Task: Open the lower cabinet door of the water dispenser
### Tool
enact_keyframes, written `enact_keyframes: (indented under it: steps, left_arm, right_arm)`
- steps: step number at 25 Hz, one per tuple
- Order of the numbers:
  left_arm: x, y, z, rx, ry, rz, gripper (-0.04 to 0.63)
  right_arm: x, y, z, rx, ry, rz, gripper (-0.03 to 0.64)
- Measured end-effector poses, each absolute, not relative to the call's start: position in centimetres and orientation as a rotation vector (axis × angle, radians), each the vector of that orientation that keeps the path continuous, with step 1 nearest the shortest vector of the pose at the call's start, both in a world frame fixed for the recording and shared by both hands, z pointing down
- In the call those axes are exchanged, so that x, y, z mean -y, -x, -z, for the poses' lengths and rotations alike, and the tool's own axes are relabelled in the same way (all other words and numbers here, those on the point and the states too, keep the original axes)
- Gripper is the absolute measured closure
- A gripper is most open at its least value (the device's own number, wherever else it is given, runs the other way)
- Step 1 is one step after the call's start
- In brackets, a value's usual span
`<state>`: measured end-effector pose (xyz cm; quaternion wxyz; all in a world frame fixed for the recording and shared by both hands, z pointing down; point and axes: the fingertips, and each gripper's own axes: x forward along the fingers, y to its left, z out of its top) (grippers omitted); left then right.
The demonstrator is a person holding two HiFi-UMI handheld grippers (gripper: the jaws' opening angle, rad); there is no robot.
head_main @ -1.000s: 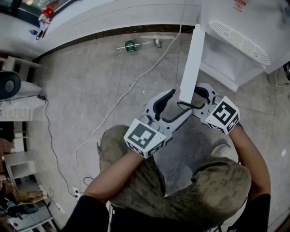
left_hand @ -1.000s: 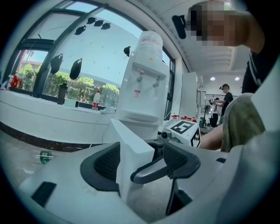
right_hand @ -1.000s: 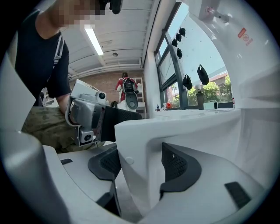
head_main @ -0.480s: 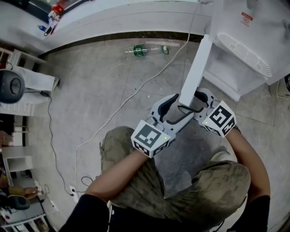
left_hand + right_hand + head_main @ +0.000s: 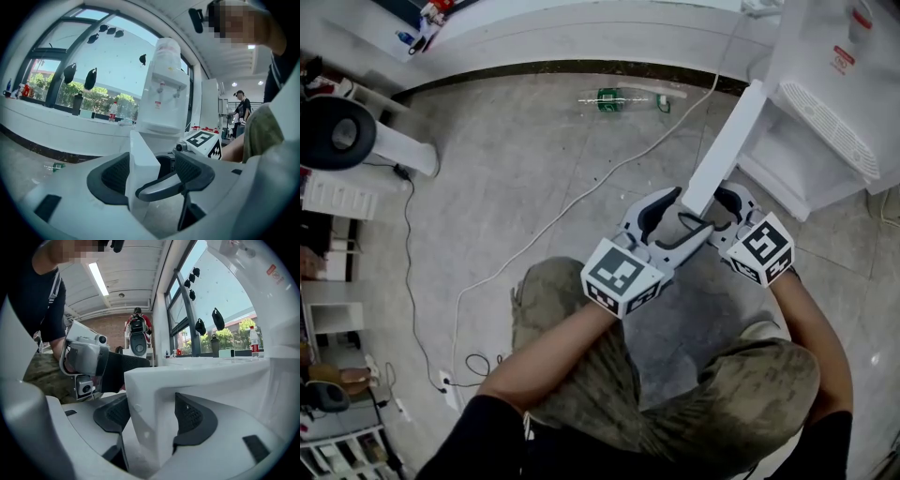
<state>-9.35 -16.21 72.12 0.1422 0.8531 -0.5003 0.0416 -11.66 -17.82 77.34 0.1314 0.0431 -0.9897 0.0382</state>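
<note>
Currently the lower cabinet door (image 5: 727, 150) stands swung out from the water dispenser (image 5: 839, 84). In the head view it runs as a white slab from the cabinet at the upper right of the frame down to frame centre. Its free edge ends there, between both tools.

Left gripper (image 5: 154, 172): the fingers (image 5: 115, 176) are spread, with the door's edge standing between them. The left pad lies just beside the panel, and a dark gap shows on the other side.

Right gripper (image 5: 153, 416): the fingers (image 5: 194, 420) have just been opening and straddle the same edge from the opposite side. No firm pinch on the panel is evident.

Step in hand, as judged: the opening swing appears complete or nearly so, and the release is under way.

Next move, as judged: draw each gripper back off the free edge, keeping the pads clear of both faces so that the door is not nudged back toward the cabinet. The two tools sit close together at frame centre, so separate them first.
</note>
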Motion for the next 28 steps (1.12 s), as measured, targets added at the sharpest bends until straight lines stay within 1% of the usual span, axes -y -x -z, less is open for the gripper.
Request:
enact_keyframes:
  steps: [6,12,13,15,17,20,22,28]
  left_arm:
    - [16.4,10.5,-72.2,1.466,-2.437,-0.116,0.301]
    - [16.7,10.8,-73.6,1.485,-2.407,-0.200,0.304]
    - [16.7,10.8,-73.8,1.491,-2.406,-0.210,0.315]
    - [16.8,10.7,-74.1,1.490,-2.413,-0.232,0.378]
    - [16.9,10.5,-74.3,1.481,-2.418,-0.234,0.407]
    - [17.0,10.5,-74.3,1.483,-2.411,-0.230,0.411]
    - [17.1,11.0,-74.4,1.501,-2.387,-0.227,0.414]
    - [17.4,12.4,-74.5,1.544,-2.325,-0.237,0.417]
  right_arm:
    - [18.1,12.3,-77.5,2.878,-0.153,-0.122,0.357]
    - [18.0,12.2,-77.5,2.850,-0.156,-0.093,0.359]
    - [17.9,12.1,-77.4,2.845,-0.153,-0.083,0.359]
    - [17.7,12.1,-77.4,2.836,-0.149,-0.066,0.362]
    - [17.6,12.2,-77.5,2.829,-0.152,-0.057,0.370]
    - [17.5,12.1,-77.6,2.813,-0.132,-0.056,0.371]
    - [17.0,12.0,-78.1,2.788,-0.099,-0.043,0.398]
    - [16.5,11.0,-78.4,2.780,-0.054,-0.116,0.404]
